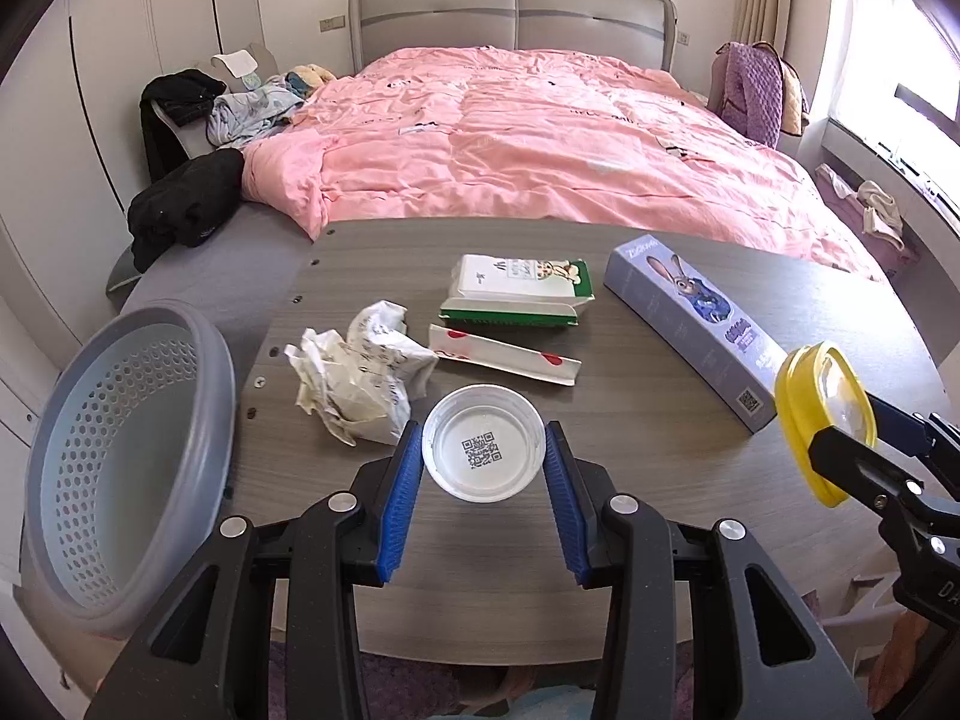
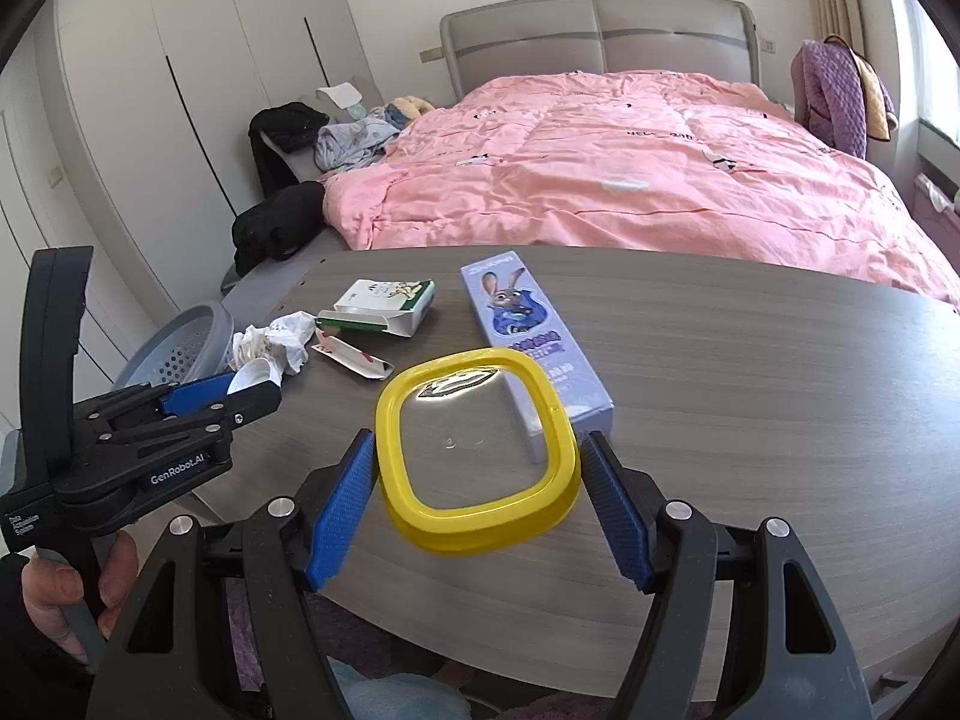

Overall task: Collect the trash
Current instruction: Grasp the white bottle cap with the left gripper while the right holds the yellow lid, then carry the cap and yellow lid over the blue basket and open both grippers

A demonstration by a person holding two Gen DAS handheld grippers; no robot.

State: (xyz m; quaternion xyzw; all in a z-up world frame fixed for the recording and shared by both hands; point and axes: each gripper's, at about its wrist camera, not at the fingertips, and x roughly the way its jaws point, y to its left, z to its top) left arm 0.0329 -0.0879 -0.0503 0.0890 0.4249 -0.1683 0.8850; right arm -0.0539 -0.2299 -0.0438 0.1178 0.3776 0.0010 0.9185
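My left gripper (image 1: 483, 456) is shut on a white plastic lid with a QR code (image 1: 483, 450), held just above the table; it also shows in the right wrist view (image 2: 255, 375). My right gripper (image 2: 477, 456) is shut on a yellow-rimmed clear lid (image 2: 477, 516), seen in the left wrist view (image 1: 822, 420) at the right. On the grey wooden table (image 1: 660, 420) lie crumpled white paper (image 1: 360, 378), a green-and-white carton (image 1: 516, 291), a flat white strip with red marks (image 1: 504, 354) and a purple rabbit box (image 1: 690, 324).
A grey perforated basket (image 1: 120, 456) stands tilted off the table's left edge, also in the right wrist view (image 2: 180, 342). Behind the table is a bed with a pink duvet (image 1: 540, 138). Dark clothes (image 1: 180, 204) lie on its left side.
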